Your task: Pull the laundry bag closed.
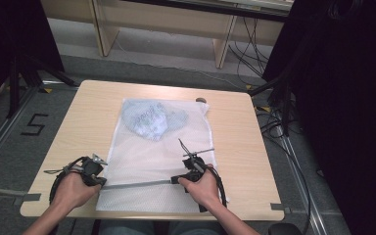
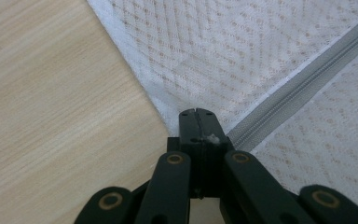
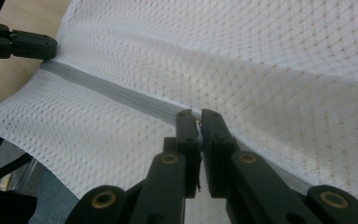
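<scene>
A white mesh bag (image 1: 156, 161) lies flat on the wooden table (image 1: 83, 112) with a pale blue garment (image 1: 152, 120) inside near its far end. A grey zipper (image 1: 137, 184) runs across the bag's near end. My left gripper (image 1: 100, 182) is shut on the bag's left edge at the zipper's end (image 2: 196, 113). My right gripper (image 1: 174, 180) is shut on the small metal zipper pull (image 3: 197, 122), partway along the zipper (image 3: 112, 91). The right gripper view shows the left gripper (image 3: 51, 46) pinching the bag's corner.
A small brown object (image 1: 201, 100) sits at the table's far edge by the bag's corner. Pale wooden furniture (image 1: 107, 29) stands behind the table. Black stands and cables (image 1: 279, 98) crowd the right side, and the table's front edge is close to both hands.
</scene>
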The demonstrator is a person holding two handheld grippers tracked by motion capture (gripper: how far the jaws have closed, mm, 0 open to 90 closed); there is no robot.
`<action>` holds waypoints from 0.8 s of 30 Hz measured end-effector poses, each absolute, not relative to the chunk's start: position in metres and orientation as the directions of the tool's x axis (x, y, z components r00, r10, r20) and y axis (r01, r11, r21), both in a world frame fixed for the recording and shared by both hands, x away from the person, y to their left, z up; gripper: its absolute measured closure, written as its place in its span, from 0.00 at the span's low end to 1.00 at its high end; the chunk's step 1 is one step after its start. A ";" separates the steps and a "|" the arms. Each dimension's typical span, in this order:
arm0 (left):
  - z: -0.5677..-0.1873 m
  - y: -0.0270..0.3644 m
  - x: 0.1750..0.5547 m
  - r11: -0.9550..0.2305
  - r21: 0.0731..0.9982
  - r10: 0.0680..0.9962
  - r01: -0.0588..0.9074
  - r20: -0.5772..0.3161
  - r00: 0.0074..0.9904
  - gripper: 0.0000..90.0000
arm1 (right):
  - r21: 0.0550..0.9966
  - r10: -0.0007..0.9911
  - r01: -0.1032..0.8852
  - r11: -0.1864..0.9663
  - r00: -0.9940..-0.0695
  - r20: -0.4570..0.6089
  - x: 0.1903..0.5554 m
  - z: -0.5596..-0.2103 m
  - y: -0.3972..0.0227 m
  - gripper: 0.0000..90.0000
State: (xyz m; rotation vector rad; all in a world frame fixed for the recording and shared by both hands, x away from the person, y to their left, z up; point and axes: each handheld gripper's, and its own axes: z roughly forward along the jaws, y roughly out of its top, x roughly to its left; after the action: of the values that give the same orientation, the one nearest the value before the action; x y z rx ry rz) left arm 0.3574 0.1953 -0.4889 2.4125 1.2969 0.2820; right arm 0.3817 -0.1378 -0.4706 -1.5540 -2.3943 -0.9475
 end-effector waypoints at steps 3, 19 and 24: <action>-0.489 0.195 0.358 -0.498 0.426 0.832 0.755 -0.009 0.554 1.00 | 0.421 0.779 0.868 0.263 -0.448 0.438 0.381 -0.470 -0.138 0.97; -0.489 0.195 0.358 -0.499 0.427 0.832 0.754 -0.008 0.555 1.00 | 0.420 0.787 0.870 0.260 -0.443 0.429 0.381 -0.469 -0.143 0.97; -0.489 0.195 0.358 -0.498 0.427 0.832 0.755 -0.009 0.554 1.00 | 0.404 0.788 0.882 0.243 -0.423 0.447 0.381 -0.467 -0.145 0.97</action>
State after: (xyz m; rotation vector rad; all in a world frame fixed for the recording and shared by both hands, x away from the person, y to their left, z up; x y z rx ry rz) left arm 0.3577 0.1953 -0.4894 2.4099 1.2936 0.2790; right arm 0.3808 -0.1447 -0.4671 -1.5954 -2.3537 -0.9257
